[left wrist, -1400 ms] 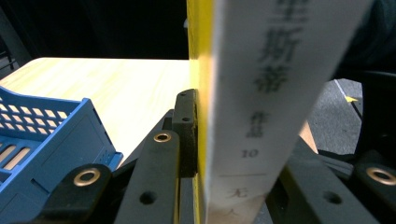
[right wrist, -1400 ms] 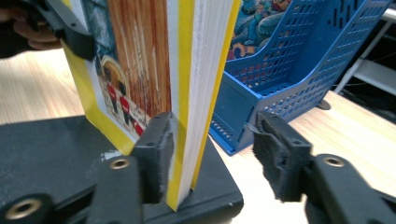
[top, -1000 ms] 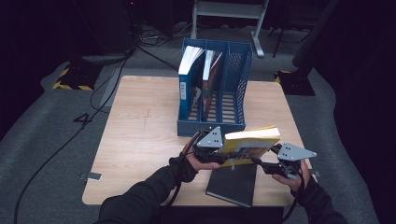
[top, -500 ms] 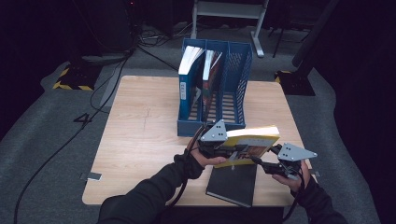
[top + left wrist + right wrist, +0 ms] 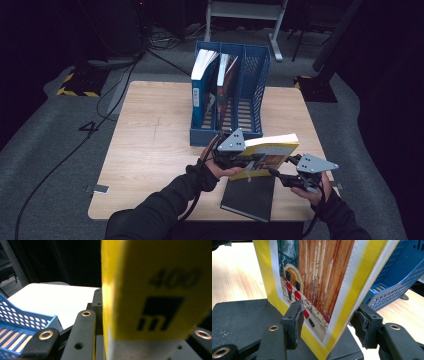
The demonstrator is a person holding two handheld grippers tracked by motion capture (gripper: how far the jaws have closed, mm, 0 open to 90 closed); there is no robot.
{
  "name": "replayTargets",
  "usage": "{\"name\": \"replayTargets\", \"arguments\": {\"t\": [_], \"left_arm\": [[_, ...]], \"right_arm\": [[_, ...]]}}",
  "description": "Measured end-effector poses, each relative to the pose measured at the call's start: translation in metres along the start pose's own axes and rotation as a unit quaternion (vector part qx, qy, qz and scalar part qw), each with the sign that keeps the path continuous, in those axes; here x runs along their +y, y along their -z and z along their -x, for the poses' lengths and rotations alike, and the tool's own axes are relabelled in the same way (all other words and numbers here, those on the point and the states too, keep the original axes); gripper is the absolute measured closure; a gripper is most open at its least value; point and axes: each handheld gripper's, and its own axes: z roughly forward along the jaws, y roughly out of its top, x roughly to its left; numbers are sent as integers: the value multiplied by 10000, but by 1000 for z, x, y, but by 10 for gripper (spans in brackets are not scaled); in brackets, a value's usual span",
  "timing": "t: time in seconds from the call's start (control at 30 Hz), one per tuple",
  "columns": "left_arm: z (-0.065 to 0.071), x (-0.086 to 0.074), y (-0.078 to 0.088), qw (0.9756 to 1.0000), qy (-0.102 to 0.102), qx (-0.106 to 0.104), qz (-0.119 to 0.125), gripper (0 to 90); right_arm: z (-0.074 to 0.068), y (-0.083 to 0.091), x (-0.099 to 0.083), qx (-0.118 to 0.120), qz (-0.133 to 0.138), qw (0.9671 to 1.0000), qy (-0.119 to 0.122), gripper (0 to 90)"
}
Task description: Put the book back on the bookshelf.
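At the bottom of the high view, low and right of centre, a dark book [image 5: 250,196] lies flat on the worktop [image 5: 150,150] near its front edge. Just above it in the frame the yellow book [image 5: 267,155] is held up off that dark cover, spine side low, its white page block turned upward, between the two tools.

The yellow book looks like a thick paperback: fairly heavy for its size, stiff across the closed block but with covers that can flex and a glossy face that may slip under narrow pads. My judgement is that it is best held near the spine or across the full thickness at a lower corner, where the block is solid, rather than by one cover alone.

The right tool [image 5: 285,175], lower right of the high view, straddles a lower corner of the yellow book [image 5: 317,285]; in the right gripper view its left pad lies against the pictured cover, while the right pad sits at the back with a thin gap possible, so the hold looks light at best. The left tool [image 5: 235,159] has just been closing, and in the left gripper view the yellow book [image 5: 155,290] stands between its jaws at medium width; whether the pads press I cannot tell.

Farther up the frame stands the blue file rack [image 5: 250,100], its left slots holding upright books [image 5: 202,85], its right slot free.
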Motion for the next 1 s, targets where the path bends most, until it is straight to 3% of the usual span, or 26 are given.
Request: {"name": "replayTargets", "arguments": {"t": [0.13,0.27,0.33,0.6,0.8,0.93,1.0], "left_arm": [[-2,-1,1,9999,39,133,30,748],[-7,0,2,9991,80,419,34,750],[-12,0,4,9981,86,606,75,751],[-20,7,14,9947,202,948,331,751],[-27,13,33,9892,275,1357,481,751],[-32,16,51,9826,333,1742,557,751],[-36,17,63,9778,377,1964,629,751]], "right_arm": [[1,0,-2,-56,-31,10000,-8,406],[6,3,-5,-202,-113,9997,-81,343],[12,8,-9,-329,-136,9993,-100,338],[24,14,-15,-595,-226,9977,-248,335],[27,11,-19,-657,-359,9969,-245,334],[26,9,-20,-648,-442,9966,-258,333],[27,8,-21,-640,-481,9965,-258,332]]}}
